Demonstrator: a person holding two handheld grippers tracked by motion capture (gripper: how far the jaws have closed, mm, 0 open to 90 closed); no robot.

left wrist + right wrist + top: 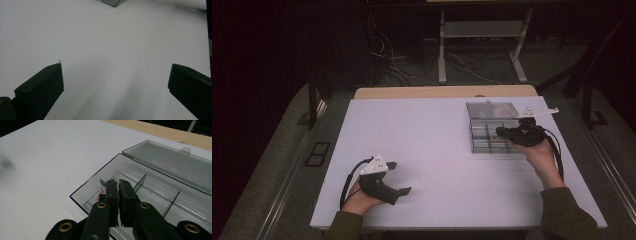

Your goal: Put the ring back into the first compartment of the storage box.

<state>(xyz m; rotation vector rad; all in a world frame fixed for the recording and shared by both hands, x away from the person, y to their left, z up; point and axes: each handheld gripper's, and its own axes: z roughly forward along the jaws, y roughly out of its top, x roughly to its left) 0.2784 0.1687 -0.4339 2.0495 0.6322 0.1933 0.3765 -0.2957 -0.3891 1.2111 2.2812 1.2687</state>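
A clear plastic compartment box [484,145] stands on the white table top at the right, its lid [492,109] laid open behind it. My right gripper [501,132] reaches over the box from the right. In the right gripper view the box [105,170] has thin dividers, and the right gripper [118,186] hangs over a near compartment with its jaws pressed together and nothing visible between them. A small pink thing [99,194] lies in that compartment, half hidden by one jaw. My left gripper [399,177] rests open at the table's lower left; its jaws [115,75] stand wide over bare table.
The white table top [427,140] has a wooden strip [442,92] along its far edge. One corner of the box [111,2] peeks in at the top of the left gripper view. Beyond the table, cables and a metal stand [442,55] sit on the dark floor.
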